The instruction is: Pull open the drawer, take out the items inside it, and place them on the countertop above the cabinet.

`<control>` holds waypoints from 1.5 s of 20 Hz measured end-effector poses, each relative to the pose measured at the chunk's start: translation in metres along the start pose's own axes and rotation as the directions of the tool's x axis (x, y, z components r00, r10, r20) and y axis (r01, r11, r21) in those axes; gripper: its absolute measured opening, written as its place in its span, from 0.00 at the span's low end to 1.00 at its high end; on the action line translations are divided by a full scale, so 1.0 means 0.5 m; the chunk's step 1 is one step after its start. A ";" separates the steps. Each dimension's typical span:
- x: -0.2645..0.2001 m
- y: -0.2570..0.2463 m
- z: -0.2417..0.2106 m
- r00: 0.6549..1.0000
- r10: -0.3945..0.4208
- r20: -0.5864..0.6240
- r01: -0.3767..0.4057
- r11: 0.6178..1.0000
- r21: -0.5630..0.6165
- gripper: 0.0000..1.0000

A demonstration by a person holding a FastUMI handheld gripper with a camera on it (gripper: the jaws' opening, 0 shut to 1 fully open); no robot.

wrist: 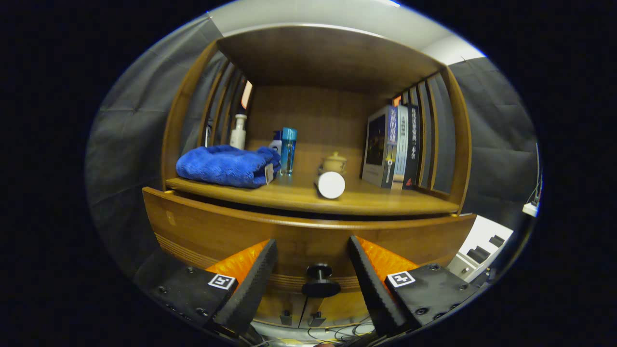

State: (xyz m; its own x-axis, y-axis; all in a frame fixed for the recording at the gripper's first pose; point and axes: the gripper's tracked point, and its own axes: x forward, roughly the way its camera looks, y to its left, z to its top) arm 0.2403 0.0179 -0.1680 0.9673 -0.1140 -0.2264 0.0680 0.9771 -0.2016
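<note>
Both fingers of the hand-held gripper flank the drawer knob, untouching

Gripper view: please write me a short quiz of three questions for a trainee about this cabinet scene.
1. True or false: the gripper is shut on the drawer knob.
2. Which thing lies on its side on the countertop? A) white cylinder B) blue bottle C) books
3. Fill in: the folded blue towel lies in front of the white ____ bottle.

Key: 1 false, the fingers are open with the knob between them; 2 A; 3 pump.
</note>
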 end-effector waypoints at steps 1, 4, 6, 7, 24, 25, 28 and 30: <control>0.013 0.001 -0.003 1.000 0.002 -0.011 -0.002 1.000 0.023 0.98; 0.037 0.001 -0.003 0.999 0.006 -0.033 -0.004 0.997 0.073 0.98; 0.054 0.001 0.001 0.999 0.006 -0.036 -0.003 0.996 0.084 0.98; 0.060 0.002 0.002 0.999 0.005 -0.037 -0.003 0.997 0.076 0.98; -0.219 -0.058 0.192 0.991 0.052 0.126 -0.068 0.989 0.130 0.99; -0.250 -0.063 0.211 0.987 0.060 0.147 -0.080 0.988 0.135 0.99; -0.350 -0.081 0.250 0.978 0.069 0.199 -0.096 0.987 0.131 0.99; -0.412 -0.099 0.257 0.973 0.054 0.223 -0.083 0.989 0.123 0.99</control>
State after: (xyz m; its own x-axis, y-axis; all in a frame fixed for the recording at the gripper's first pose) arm 0.0689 0.0160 0.0112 0.9997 -0.0178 -0.0184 0.0166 0.9978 -0.0636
